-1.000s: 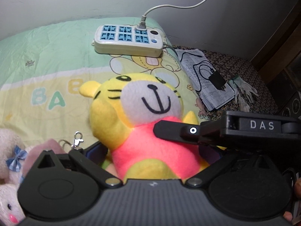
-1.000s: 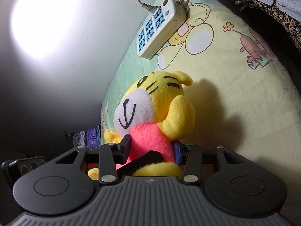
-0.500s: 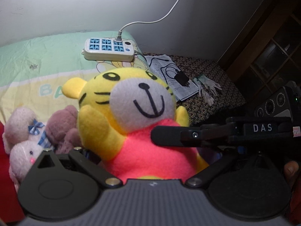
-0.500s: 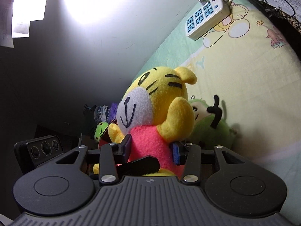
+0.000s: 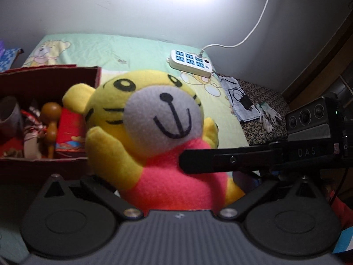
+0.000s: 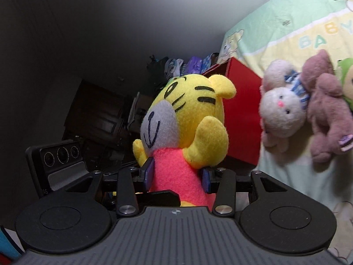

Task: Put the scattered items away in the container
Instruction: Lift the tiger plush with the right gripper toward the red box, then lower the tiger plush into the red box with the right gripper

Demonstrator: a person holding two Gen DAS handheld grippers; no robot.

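The bed (image 5: 141, 50) wears a pale green and yellow cartoon sheet; on it rest a red box (image 5: 44, 75), a white power strip (image 5: 190, 63), and plush toys (image 6: 304, 110) just beside the box.

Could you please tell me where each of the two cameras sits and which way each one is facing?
Left wrist view: sits on the left tongs, looking down over the bedsheet toward the red box and power strip; the right tongs' finger crosses in from the right.
Right wrist view: sits on the right tongs, looking nearly level toward the dark room and the red box; its blue pads squeeze the toy's pink body.
Shared: the yellow tiger plush, red box, bedsheet and power strip.
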